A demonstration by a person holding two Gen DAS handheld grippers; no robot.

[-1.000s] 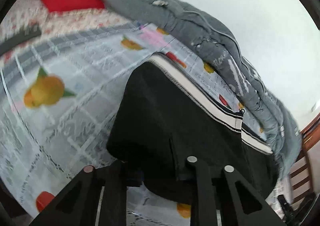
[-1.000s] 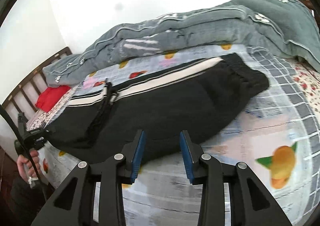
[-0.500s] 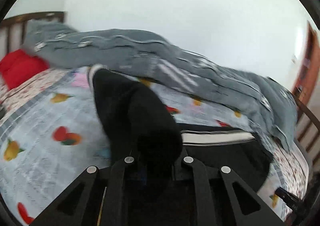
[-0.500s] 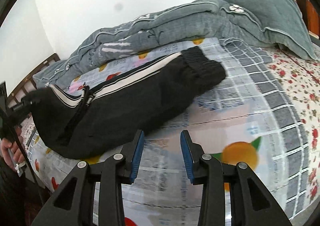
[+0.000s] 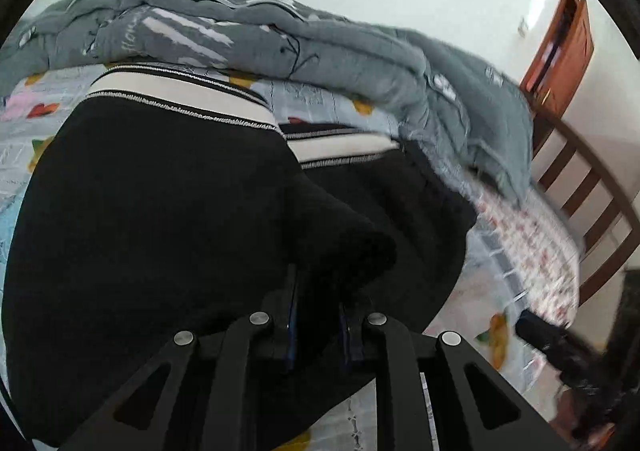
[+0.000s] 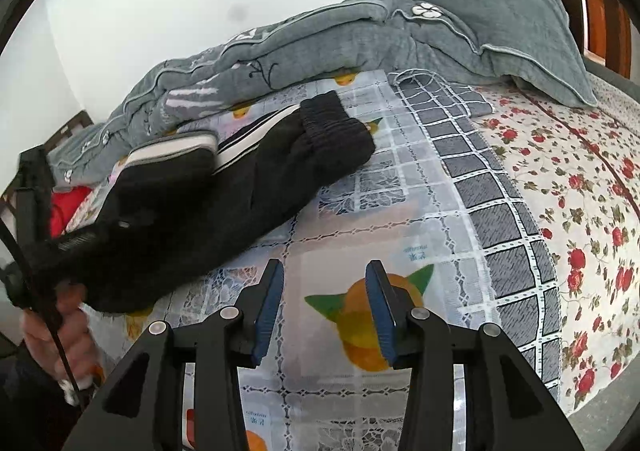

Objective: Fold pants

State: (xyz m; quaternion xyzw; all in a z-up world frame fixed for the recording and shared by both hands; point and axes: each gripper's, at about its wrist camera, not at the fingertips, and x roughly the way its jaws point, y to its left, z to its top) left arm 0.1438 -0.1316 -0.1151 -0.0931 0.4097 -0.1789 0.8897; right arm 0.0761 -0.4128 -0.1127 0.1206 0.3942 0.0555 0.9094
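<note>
Black pants [image 6: 224, 203] with a white side stripe lie on the bed, ribbed waistband [image 6: 332, 127] at the far end. My left gripper [image 5: 316, 315] is shut on a fold of the pants [image 5: 168, 219] and holds the leg end doubled over the rest; the raised fold shows in the right wrist view [image 6: 168, 167]. My right gripper [image 6: 324, 307] is open and empty, hovering over the fruit-print sheet in front of the pants, apart from them.
A grey quilt [image 6: 360, 39] is heaped along the wall behind the pants [image 5: 320, 51]. A floral sheet [image 6: 580, 211] covers the bed's right side. Wooden bed rails [image 5: 592, 211] stand at the far end. A red cloth [image 6: 68, 203] lies left.
My left gripper has carried the pant leg up and over toward the waistband, doubling the pants. My right gripper has pulled back from the pants and stayed open.
</note>
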